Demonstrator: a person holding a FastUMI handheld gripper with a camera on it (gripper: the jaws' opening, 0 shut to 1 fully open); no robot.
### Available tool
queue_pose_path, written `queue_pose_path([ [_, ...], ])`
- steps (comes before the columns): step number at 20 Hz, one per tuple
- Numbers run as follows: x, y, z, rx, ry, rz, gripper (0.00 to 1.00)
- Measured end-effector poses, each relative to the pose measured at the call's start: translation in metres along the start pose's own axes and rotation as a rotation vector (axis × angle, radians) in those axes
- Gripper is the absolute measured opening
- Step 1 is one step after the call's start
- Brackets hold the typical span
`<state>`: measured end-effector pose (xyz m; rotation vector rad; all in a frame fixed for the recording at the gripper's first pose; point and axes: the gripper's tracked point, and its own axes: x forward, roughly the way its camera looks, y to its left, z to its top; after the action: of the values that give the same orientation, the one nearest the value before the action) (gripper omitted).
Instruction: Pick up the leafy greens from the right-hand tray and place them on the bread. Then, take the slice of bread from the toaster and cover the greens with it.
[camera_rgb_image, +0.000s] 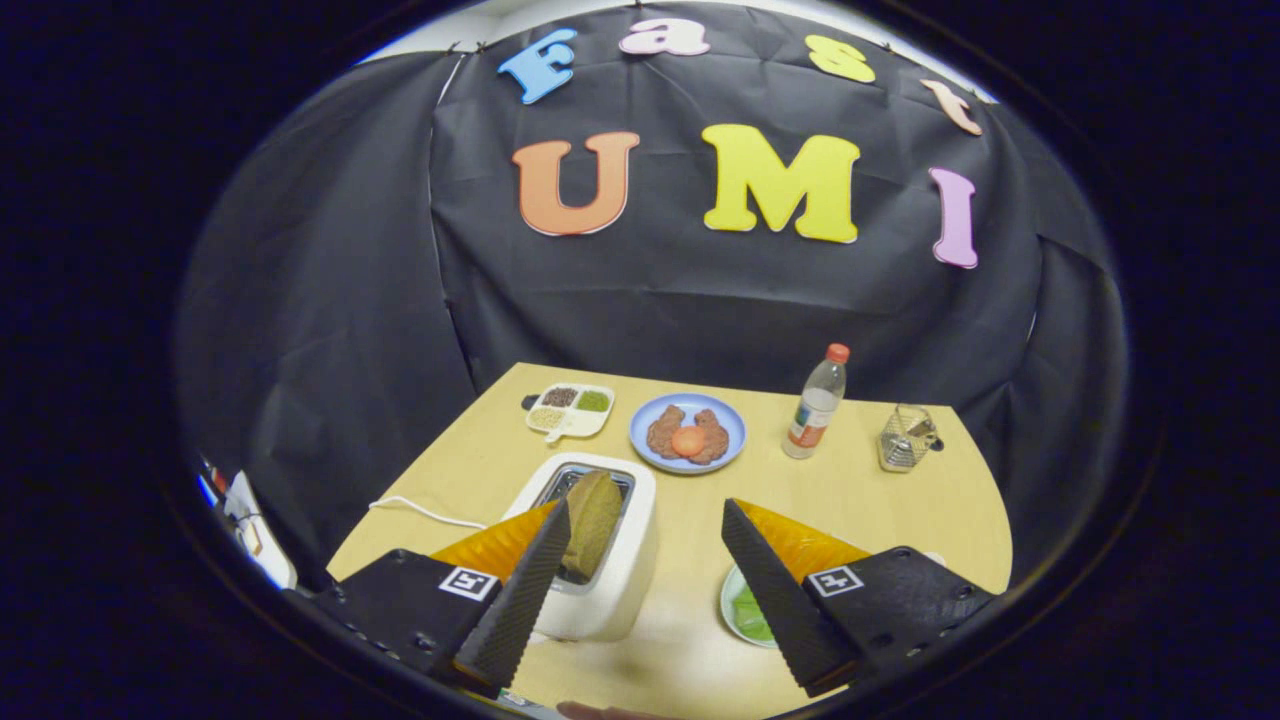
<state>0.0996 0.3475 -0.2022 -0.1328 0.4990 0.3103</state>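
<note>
The black ridged gripper (640, 590) hangs open and empty above the table, so the first step awaits: dropping right onto the leafy greens (752, 612) in the pale round tray (728, 603).

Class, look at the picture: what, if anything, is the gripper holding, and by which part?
Nothing is held. The gripper has its jaws wide apart above the table, the toaster with its bread slice beside one finger.
</note>
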Motion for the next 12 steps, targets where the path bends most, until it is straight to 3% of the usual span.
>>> queue_pose_path([
  [9, 0.072, 0.036, -0.019, 0.014, 0.125, -0.062, 0.93],
  [12, 0.088, 0.042, -0.036, 0.055, 0.191, -0.092, 0.83],
])
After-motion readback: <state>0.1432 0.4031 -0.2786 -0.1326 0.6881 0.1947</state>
